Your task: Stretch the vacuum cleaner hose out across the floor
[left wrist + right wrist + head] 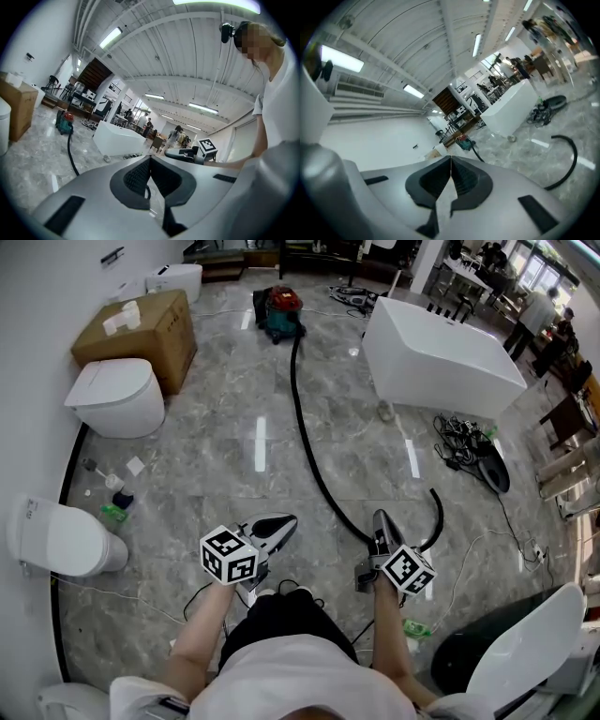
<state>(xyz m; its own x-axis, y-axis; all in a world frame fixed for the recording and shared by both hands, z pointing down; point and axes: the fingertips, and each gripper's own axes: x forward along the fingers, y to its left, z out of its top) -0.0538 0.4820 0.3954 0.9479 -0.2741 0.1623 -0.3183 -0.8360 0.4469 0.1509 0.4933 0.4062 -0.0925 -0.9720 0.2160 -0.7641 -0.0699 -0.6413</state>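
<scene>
Beside the right gripper (381, 524), jaws pressed together like the left gripper's (279, 527), the hose (309, 451) runs ahead to the vacuum cleaner (281, 310). Far left stands a closed cardboard box (141, 334).

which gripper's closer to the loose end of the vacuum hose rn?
Right. The right gripper is just left of the loose end of the hose, over its last bend, shut with nothing in it. The left gripper is further left, across the hose run, also shut.
</scene>
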